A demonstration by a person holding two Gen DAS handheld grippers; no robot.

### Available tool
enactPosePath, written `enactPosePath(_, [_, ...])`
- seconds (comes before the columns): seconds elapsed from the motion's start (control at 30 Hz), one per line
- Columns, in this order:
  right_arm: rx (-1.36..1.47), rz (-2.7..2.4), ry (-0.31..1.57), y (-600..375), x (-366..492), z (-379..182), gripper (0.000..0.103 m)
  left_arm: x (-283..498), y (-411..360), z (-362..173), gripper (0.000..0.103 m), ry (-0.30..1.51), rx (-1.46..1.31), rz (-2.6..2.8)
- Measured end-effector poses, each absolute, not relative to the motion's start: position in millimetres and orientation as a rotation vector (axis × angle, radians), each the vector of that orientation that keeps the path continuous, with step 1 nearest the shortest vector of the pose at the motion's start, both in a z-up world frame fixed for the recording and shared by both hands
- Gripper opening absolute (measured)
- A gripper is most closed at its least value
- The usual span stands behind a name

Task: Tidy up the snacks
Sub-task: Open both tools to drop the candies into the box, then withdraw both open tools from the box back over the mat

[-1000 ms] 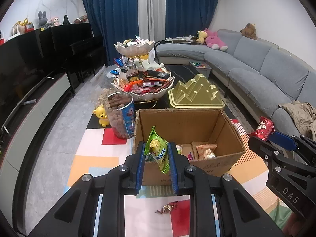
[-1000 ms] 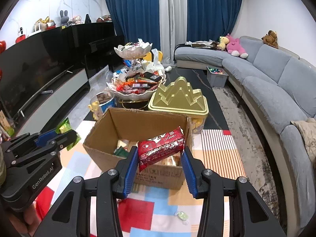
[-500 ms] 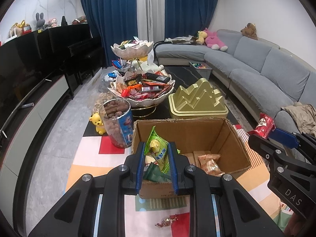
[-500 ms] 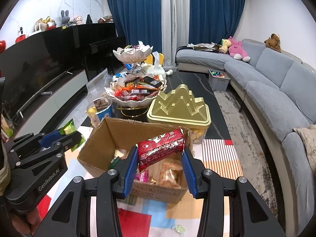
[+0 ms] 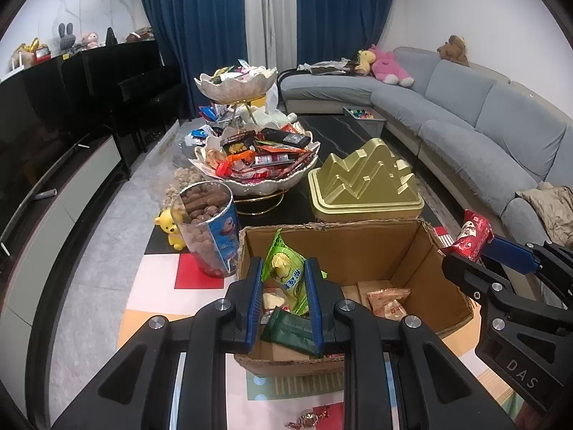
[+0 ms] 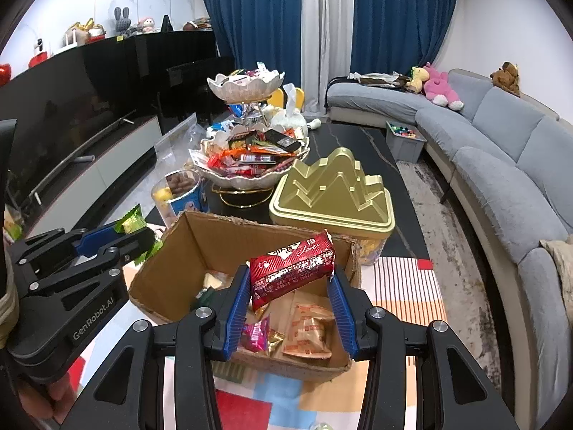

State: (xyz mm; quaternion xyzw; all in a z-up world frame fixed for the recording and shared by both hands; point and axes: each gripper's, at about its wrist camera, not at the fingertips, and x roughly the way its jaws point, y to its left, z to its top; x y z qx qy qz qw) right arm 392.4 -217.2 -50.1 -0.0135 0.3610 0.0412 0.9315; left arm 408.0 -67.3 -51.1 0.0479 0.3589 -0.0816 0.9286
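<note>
My left gripper [image 5: 283, 272] is shut on a green snack packet [image 5: 286, 272] and hangs over the near left part of an open cardboard box [image 5: 412, 247]. Over the same box [image 6: 172, 251], my right gripper [image 6: 292, 279] is shut on a red snack packet [image 6: 292, 268]. Inside the box lie orange packets [image 6: 308, 329], a pink candy [image 6: 255, 333] and a dark green packet [image 5: 293, 333]. The right gripper with its red packet [image 5: 471, 238] shows at the right of the left wrist view. The left gripper [image 6: 118, 236] shows at the left of the right wrist view.
Behind the box stand a gold mountain-shaped tin [image 5: 365, 186], a two-tier dish stand full of snacks [image 5: 258, 165] and a clear tub of brown snacks [image 5: 207, 225]. A wrapped candy [image 5: 308, 417] lies on the coloured mat. A grey sofa [image 5: 483, 122] runs along the right.
Both grippers have moved forward over the box with their packets still held. The box now lies closer and lower in both views, with more of its inside showing.
</note>
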Motion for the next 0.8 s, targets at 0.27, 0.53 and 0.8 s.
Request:
enactPosePath(0.27, [-0.051,0.097,0.755,-214,401,-54,0.045,416,-68,-58,0.024,0.748,0.095,-0.176])
enactPosePath(0.53, [-0.078,0.099,0.746,-210,402,-53,0.050,414,-64,-61,0.035,0.752,0.091,-0.168])
enactPosePath(0.8, [-0.108,0.070,0.707,-207,395,-46,0.082,407,-54,-57,0.065,0.732,0.091,-0.133])
